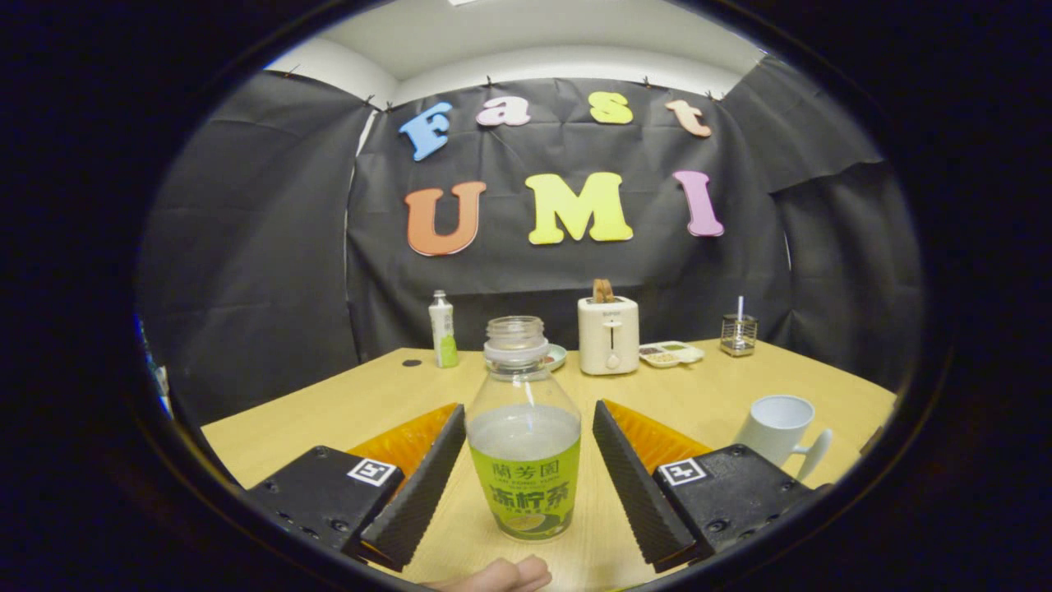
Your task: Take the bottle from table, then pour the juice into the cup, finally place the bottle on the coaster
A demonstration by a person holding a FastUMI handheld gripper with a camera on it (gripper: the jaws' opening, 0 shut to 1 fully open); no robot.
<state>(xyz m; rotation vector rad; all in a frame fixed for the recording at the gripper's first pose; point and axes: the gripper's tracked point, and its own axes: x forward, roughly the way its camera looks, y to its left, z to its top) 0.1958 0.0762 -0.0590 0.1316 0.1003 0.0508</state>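
Observation:
An uncapped clear bottle with a green label and pale juice stands upright on the wooden table, right between my fingers. My gripper is open: a small gap shows on each side of the bottle, so neither finger presses on it. A white cup with its handle toward the right stands beyond and to the right of the right finger. I cannot make out a coaster with certainty; a small dark disc lies far back on the left.
At the table's far edge stand a small white-and-green bottle, a white toaster, a small dish, a compartment tray and a wire holder. A person's fingertips show near the front edge.

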